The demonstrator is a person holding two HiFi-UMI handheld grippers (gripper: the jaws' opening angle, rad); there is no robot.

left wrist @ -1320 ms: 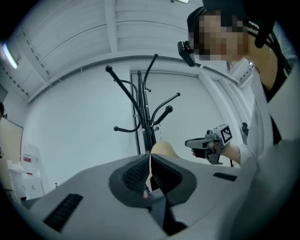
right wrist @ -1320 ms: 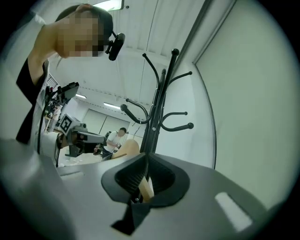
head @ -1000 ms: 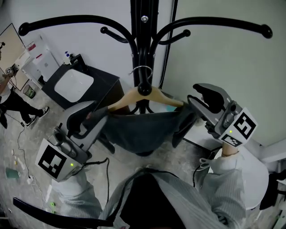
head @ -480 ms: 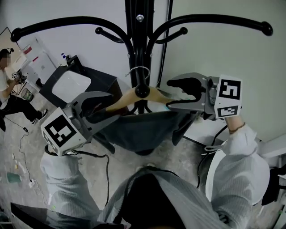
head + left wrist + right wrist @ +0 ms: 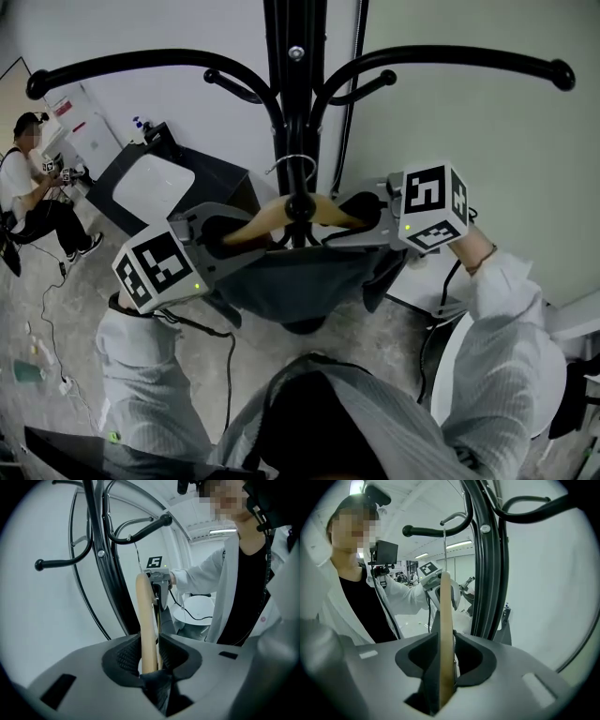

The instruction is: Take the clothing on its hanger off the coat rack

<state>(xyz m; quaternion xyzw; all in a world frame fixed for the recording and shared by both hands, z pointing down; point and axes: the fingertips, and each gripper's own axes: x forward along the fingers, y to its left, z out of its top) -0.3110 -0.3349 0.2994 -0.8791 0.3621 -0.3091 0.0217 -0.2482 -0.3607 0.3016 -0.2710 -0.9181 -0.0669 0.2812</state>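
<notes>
White wall (image 5: 469,141) behind. Left hand-held gripper (image 5: 225,234) and right hand-held gripper (image 5: 356,212) were closing on opposite hanger (image 5: 267,217) ends, flanking the coat rack (image 5: 295,103).

- No word, brand name or number can be read in any view.
- In the head view the left cube (image 5: 159,270), at 8 o'clock, carries black-and-white square markers. They are block patterns, not letters.
- The right cube (image 5: 433,206), at 2 o'clock, carries markers of the same kind.
- One such marker shows near the centre of the left gripper view (image 5: 154,562), and one at 11 o'clock in the right gripper view (image 5: 428,569).
- A red-and-white label (image 5: 66,106) stands at 10 o'clock in the head view, too small to read.
</notes>
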